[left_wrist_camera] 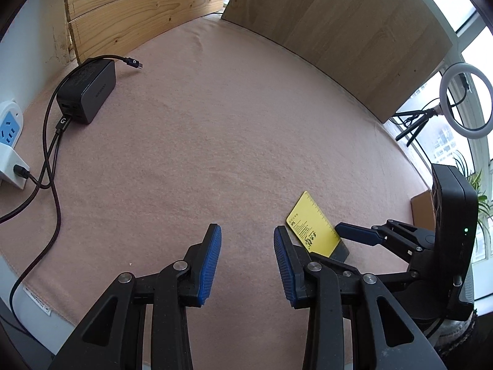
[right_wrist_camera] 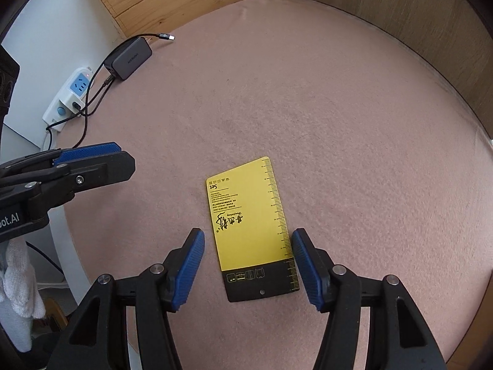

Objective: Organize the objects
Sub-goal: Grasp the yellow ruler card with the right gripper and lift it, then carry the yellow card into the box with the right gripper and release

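A yellow card with a black end band and ruler marks along one edge lies flat on the pink felt mat. My right gripper hangs open over the card's near half, its blue pads on either side; the left pad stands clear of the card, the right pad is close to its ruler edge. My left gripper is open with only bare mat between its fingers. In the left wrist view the card lies to the right, with the right gripper beside it. The left gripper appears at the left of the right wrist view.
A black charger with cables and a loose plug sits at the mat's far left, next to a white power strip. Wooden boards wall the back and right. A ring light and a plant stand by the window.
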Motion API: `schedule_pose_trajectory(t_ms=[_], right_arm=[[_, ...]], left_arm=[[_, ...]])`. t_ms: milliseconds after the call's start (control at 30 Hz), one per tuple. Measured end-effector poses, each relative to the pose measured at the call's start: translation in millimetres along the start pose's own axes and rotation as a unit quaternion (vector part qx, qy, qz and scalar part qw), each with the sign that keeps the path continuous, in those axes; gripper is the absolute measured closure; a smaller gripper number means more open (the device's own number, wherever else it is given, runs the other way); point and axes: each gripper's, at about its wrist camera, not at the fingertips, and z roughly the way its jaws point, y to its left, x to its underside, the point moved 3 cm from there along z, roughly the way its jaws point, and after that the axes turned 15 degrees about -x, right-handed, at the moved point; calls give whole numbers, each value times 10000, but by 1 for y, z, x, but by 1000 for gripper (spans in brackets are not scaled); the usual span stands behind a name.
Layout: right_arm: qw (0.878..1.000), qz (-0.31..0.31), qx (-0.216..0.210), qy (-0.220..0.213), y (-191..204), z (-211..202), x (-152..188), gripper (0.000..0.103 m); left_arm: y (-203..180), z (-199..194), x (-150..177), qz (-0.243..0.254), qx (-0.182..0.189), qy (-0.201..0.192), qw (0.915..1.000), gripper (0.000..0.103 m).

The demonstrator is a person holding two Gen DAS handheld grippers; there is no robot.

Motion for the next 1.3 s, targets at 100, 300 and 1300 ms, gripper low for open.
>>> schedule_pose_trajectory(t_ms=[100,300,1300], right_arm=[[9999,-88,40,80,3,1,2,48],[9998,-13,177,9,1,-4,10,57],[9341,2438,1131,-2349,-126,-210,161,57]], left_arm=[[3,-4,0,8,21,-13,10000,65],[-3,-4,-2,139,92,-21,9999,65],[-195,-12,16,1698,709,-19,9829,65]])
